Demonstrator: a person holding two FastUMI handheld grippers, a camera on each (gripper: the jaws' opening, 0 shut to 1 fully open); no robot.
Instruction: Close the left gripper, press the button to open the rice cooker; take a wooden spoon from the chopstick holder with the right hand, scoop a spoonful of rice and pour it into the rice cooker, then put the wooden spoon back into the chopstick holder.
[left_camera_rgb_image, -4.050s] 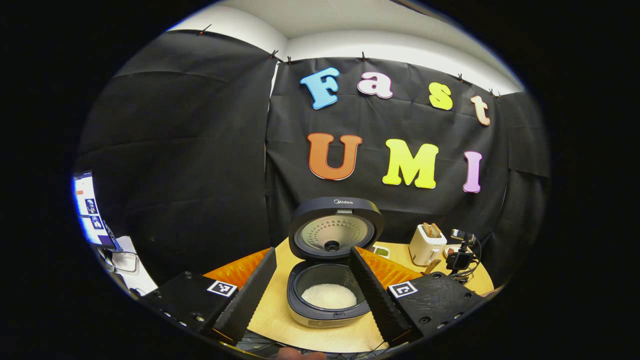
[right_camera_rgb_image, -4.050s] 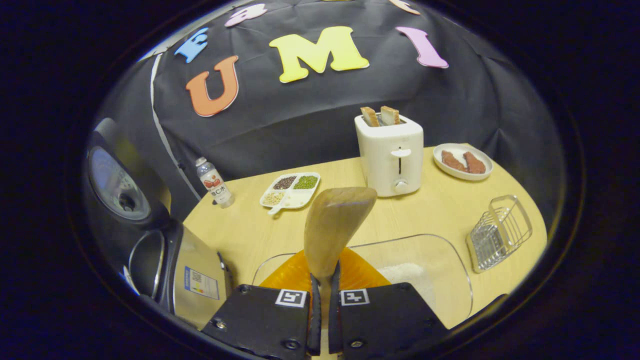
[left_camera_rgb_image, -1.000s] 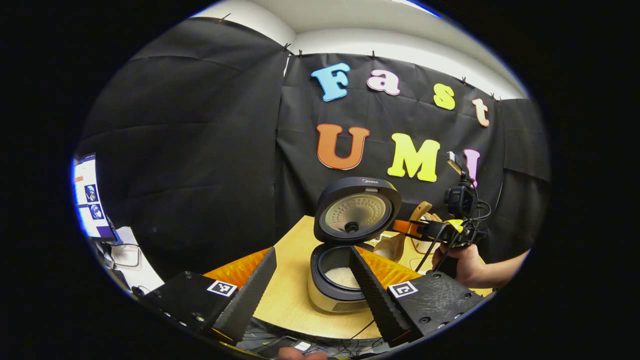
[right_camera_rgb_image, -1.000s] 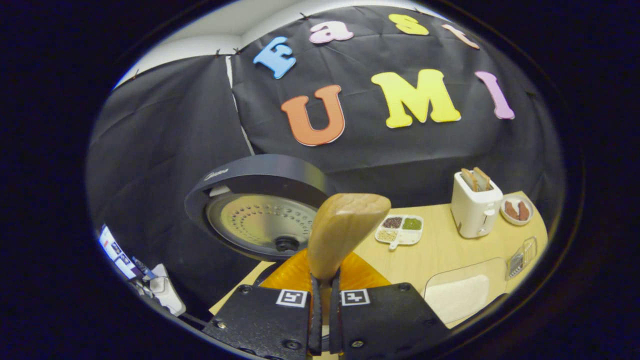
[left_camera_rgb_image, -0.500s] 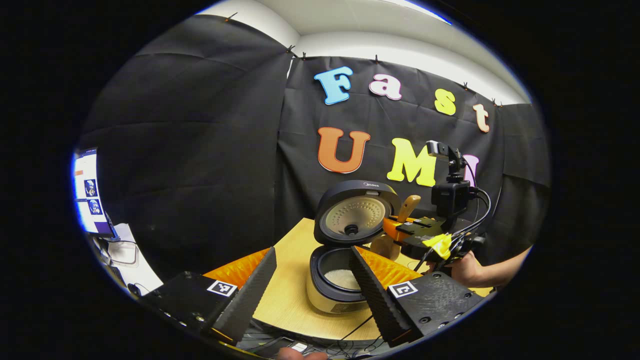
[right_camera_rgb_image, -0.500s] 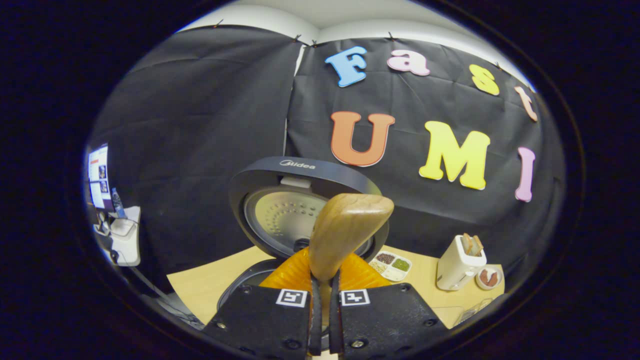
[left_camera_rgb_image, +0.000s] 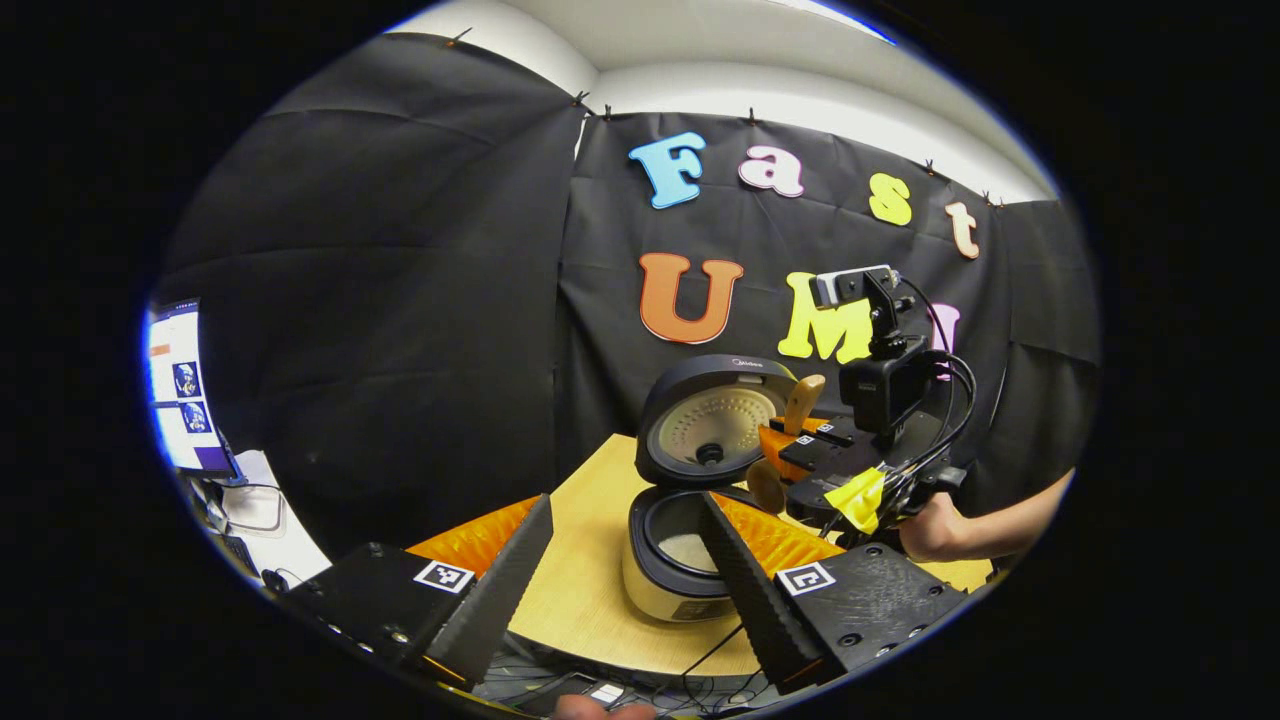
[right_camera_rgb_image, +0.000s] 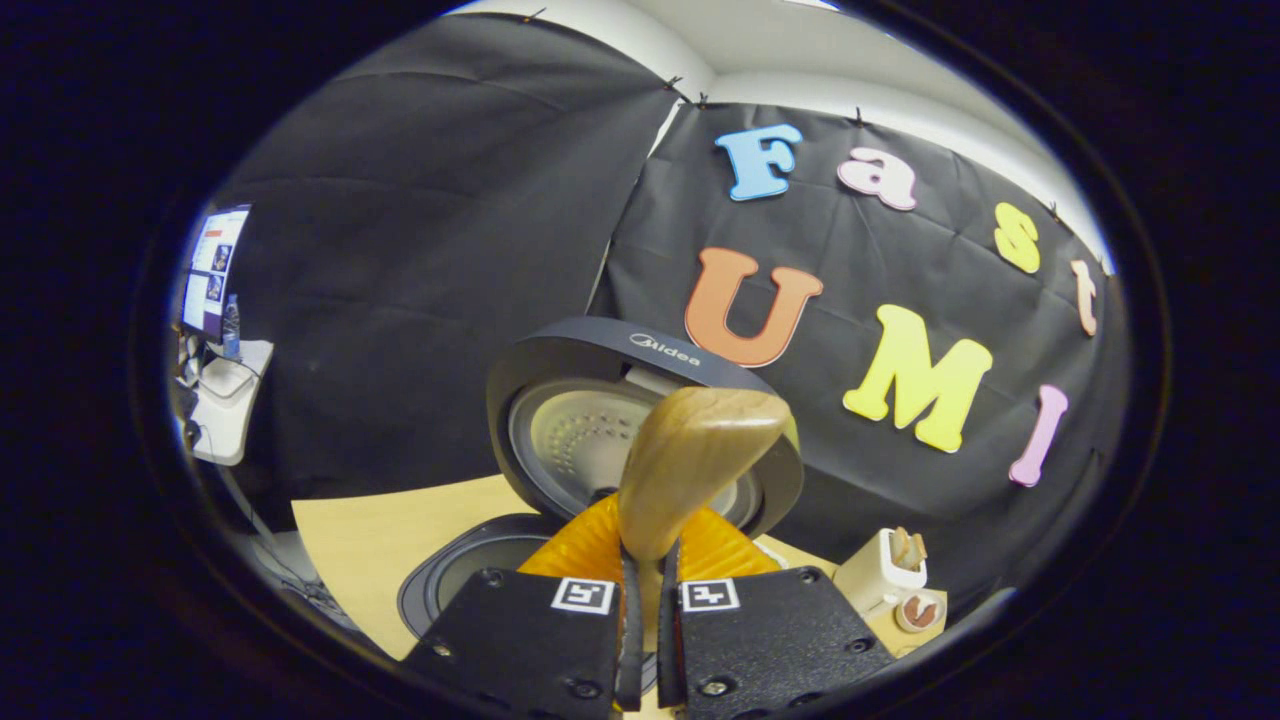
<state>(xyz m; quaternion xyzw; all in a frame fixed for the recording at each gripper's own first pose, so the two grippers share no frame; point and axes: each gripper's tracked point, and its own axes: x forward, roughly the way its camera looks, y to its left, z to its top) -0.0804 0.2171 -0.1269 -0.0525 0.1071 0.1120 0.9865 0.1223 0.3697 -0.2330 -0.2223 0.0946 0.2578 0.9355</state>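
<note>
The rice cooker (left_camera_rgb_image: 690, 560) stands near the front edge of the light wooden surface (left_camera_rgb_image: 585, 590), its lid (left_camera_rgb_image: 715, 420) raised upright at the back and its inner pot (left_camera_rgb_image: 685, 545) open to the room above; a patch of white rice (left_camera_rgb_image: 688, 549) lies in the pot's bottom. In front of the cooker the bare surface runs to its rounded edge, and cables hang just below that edge. One pair of left tongs (left_camera_rgb_image: 625, 575) sits before the cooker with its two ridged fingers spread wide apart and nothing between them. One pair of right tongs (right_camera_rgb_image: 640, 640) hangs just beside the cooker's right side, above the pot's rim, a hand (left_camera_rgb_image: 925, 530) gripping it from behind; its fingers are pressed together on the handle of the single wooden spoon (right_camera_rgb_image: 690, 465). In the left gripper view the spoon (left_camera_rgb_image: 785, 450) stands steeply, bowl downward next to the pot's right rim and close to the lid. Whether any rice is in the bowl cannot be told. Beyond the cooker to the right, in the right gripper view, stand one white toaster (right_camera_rgb_image: 885, 570) with two slices in its slots and one small plate (right_camera_rgb_image: 918, 612) holding brown food. To the cooker's far left, off the surface, a lit monitor (left_camera_rgb_image: 175, 385) glows at the booth's edge.
</note>
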